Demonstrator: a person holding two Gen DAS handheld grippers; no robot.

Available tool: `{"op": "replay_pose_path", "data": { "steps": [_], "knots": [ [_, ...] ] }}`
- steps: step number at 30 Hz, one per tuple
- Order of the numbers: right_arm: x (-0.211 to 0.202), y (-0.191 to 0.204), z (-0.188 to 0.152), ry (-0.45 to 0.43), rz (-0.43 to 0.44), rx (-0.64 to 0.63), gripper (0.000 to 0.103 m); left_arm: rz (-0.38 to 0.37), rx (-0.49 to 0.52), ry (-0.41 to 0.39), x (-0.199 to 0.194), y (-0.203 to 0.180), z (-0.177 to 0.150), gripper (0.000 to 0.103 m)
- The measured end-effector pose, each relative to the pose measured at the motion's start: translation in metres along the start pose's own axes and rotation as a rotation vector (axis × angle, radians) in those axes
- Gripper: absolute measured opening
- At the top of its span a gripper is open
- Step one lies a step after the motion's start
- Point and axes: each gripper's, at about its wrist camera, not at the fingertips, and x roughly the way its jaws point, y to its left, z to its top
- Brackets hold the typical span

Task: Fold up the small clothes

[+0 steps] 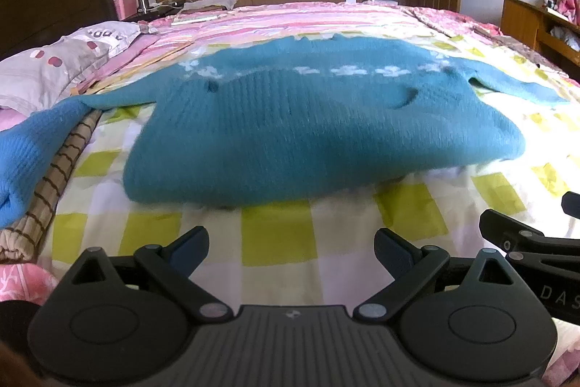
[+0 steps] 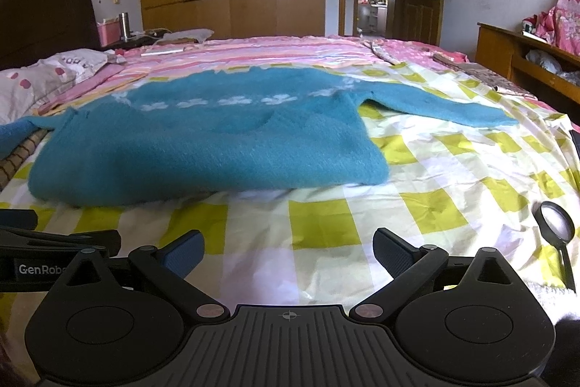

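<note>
A teal knitted sweater (image 1: 308, 133) (image 2: 203, 144) with a band of white flowers lies flat on the checked bed sheet, hem towards me, its sleeves spread out left (image 1: 32, 147) and right (image 2: 446, 107). My left gripper (image 1: 291, 252) hovers open just short of the hem, nothing between its fingers. My right gripper (image 2: 288, 252) is open too, a little in front of the hem's right part, and empty. Each gripper shows at the edge of the other's view.
The bed's yellow-and-white checked sheet (image 2: 453, 176) gives way to pink striped bedding further back. Pillows (image 1: 54, 68) and a dark headboard stand at left, a striped brown cloth (image 1: 54, 176) under the left sleeve. A magnifying glass (image 2: 556, 227) lies at right, near a wooden shelf (image 2: 525, 60).
</note>
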Motion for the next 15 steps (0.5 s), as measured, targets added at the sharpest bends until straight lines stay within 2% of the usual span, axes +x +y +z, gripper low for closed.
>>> {"op": "replay_pose_path", "data": {
  "steps": [15],
  "knots": [
    [0.020,0.019,0.049,0.009,0.113,-0.029,0.090,-0.011,-0.056,-0.058,0.009,0.029,0.036,0.102]
  ]
}}
